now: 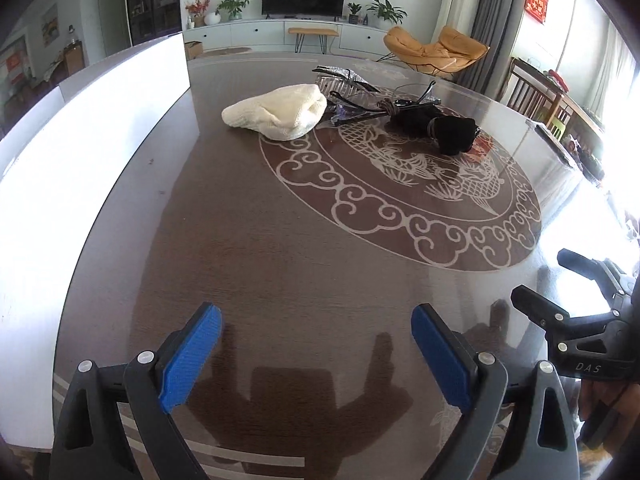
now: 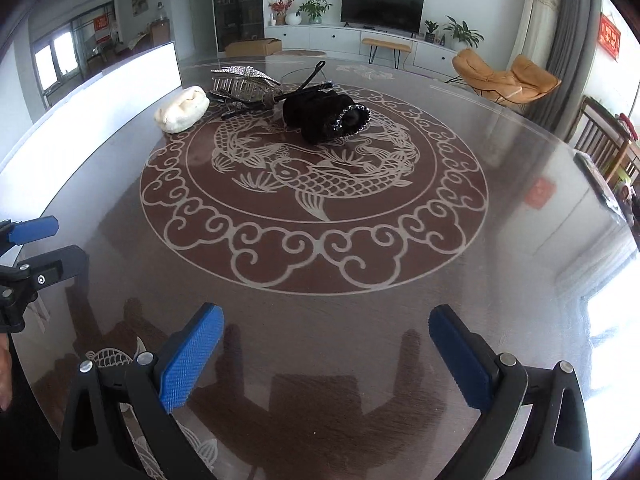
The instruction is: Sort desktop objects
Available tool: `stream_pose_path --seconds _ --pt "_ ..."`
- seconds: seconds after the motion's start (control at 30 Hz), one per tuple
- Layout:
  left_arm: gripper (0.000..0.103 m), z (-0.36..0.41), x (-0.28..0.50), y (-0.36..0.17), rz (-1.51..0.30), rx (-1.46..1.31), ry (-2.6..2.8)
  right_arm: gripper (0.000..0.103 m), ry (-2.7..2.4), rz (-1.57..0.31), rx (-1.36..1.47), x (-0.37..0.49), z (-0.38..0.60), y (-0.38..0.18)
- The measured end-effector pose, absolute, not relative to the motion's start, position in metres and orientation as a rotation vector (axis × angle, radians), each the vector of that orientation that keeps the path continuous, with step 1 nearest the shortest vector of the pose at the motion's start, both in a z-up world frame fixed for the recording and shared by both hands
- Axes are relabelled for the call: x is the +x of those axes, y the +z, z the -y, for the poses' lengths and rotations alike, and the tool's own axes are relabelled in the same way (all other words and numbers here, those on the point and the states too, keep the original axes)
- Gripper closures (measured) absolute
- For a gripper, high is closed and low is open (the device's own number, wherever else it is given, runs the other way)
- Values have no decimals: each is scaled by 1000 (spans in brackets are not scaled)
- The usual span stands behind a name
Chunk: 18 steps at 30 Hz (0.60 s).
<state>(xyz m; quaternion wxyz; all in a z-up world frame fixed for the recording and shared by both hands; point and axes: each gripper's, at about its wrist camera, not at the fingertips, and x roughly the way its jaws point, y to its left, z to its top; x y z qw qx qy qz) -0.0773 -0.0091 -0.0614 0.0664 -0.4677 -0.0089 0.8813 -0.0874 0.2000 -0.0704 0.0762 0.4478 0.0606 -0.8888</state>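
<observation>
Objects: cream knitted hat (image 1: 276, 111), glittery silver hair claw (image 2: 244, 80) and black fuzzy scrunchie (image 2: 328, 118) clustered at far side of glossy brown round table (image 2: 360, 320).
Left gripper (image 1: 316, 354): near edge, jaws spread, empty.
Right gripper (image 2: 326, 354): near edge, jaws spread, empty.

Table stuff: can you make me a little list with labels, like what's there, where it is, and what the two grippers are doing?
surface: round table with a fish pattern
white hat: far side, left of the pile
black pouch: far side, right of the hat
hair clip: silver, behind the hat and pouch
white box: along the table's left edge
left hand-held gripper: open, holds nothing, near edge
right hand-held gripper: open, holds nothing, near edge
sorting: nothing picked up yet
</observation>
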Motion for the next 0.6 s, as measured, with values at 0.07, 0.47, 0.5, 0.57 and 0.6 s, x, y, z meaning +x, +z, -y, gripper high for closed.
stream_pose_path --seconds 0.07,0.47,0.5,0.57,0.6 --pt "6 13 -79 -68 36 -1426 2665 0 -2654 -183 1345 -90 -195 -75" --pt "3 9 -86 -75 -74 -1384 2731 0 -2639 -150 1355 -97 -191 -79" --pt "2 9 -86 -75 -75 -1385 2727 0 -2639 -149 1355 -97 -191 -79" --pt "1 8 -88 -75 -77 -1386 2726 0 -2639 -149 1354 -97 -191 -79" --pt "0 7 -88 -75 -79 -1386 2726 0 -2639 -150 1354 -97 -191 -79"
